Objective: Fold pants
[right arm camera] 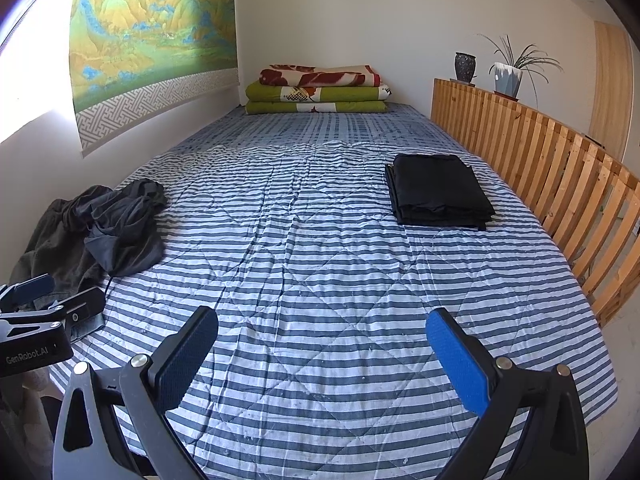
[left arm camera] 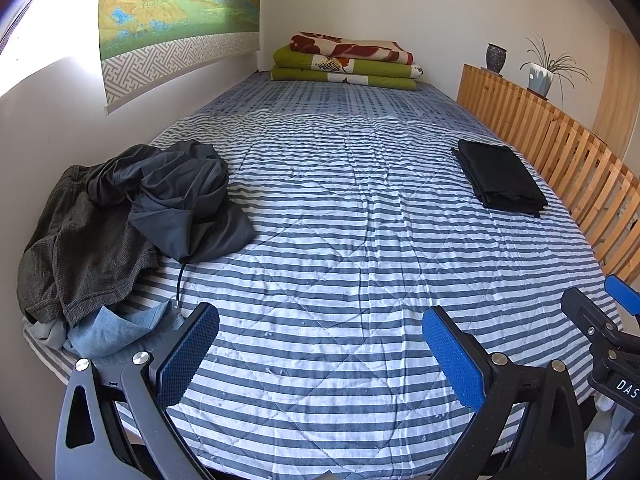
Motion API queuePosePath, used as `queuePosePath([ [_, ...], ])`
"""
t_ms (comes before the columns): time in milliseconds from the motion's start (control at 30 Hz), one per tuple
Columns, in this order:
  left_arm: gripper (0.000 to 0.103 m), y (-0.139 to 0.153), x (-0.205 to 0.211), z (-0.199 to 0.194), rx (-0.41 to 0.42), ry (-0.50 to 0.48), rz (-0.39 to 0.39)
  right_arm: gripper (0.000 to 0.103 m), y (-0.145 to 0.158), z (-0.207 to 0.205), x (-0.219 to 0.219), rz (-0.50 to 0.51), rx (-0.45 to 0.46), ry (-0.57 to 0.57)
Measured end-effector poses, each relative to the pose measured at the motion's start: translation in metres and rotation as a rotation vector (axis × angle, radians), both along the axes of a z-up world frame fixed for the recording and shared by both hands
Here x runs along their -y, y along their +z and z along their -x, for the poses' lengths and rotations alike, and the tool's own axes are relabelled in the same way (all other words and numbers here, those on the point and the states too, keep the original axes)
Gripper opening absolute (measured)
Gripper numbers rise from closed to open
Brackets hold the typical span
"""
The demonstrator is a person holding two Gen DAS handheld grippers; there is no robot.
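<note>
A crumpled heap of dark grey garments (left arm camera: 132, 208) (right arm camera: 100, 228) lies on the left side of the striped bed, with a light blue piece (left arm camera: 116, 330) at its near edge. Black pants (left arm camera: 502, 178) (right arm camera: 438, 190) lie folded flat on the right side near the slatted rail. My left gripper (left arm camera: 320, 330) hovers open over the bed's near edge, nothing between its blue pads. My right gripper (right arm camera: 322, 332) is open too, empty, to the right of the left one. Each gripper also shows in the other's view: the right gripper (left arm camera: 600, 308) and the left gripper (right arm camera: 56, 296).
The striped quilt (left arm camera: 340, 240) (right arm camera: 320, 248) covers the bed. Folded green and red blankets (left arm camera: 346, 62) (right arm camera: 318, 88) are stacked at the far end. A wooden slatted rail (left arm camera: 560, 152) (right arm camera: 540, 168) runs along the right, with a vase (right arm camera: 465, 67) and potted plant (right arm camera: 508, 76) on it. A wall hanging (left arm camera: 176, 20) is on the left.
</note>
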State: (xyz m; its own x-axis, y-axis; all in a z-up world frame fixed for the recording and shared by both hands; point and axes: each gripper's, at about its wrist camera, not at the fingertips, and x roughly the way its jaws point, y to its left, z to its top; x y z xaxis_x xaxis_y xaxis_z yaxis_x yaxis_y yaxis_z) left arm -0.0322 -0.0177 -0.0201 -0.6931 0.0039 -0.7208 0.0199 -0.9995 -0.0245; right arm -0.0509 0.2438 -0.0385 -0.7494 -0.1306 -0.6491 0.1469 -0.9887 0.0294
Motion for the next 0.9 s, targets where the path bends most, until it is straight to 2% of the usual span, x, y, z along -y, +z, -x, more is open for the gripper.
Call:
queuePosePath([
  [500, 0.102, -0.006, 0.039, 0.010, 0.001, 0.064, -0.005, 0.102, -0.005, 0.017, 0.028, 0.033, 0.021, 0.062],
  [767, 0.102, -0.013, 0.082, 0.022, 0.004, 0.137, -0.018, 0.102, 0.003, 0.037, 0.063, 0.049, -0.031, 0.143],
  [900, 0.102, -0.020, 0.112, 0.027, 0.003, 0.188, -0.005, 0.102, 0.003, 0.058, 0.090, 0.069, 0.002, 0.202],
])
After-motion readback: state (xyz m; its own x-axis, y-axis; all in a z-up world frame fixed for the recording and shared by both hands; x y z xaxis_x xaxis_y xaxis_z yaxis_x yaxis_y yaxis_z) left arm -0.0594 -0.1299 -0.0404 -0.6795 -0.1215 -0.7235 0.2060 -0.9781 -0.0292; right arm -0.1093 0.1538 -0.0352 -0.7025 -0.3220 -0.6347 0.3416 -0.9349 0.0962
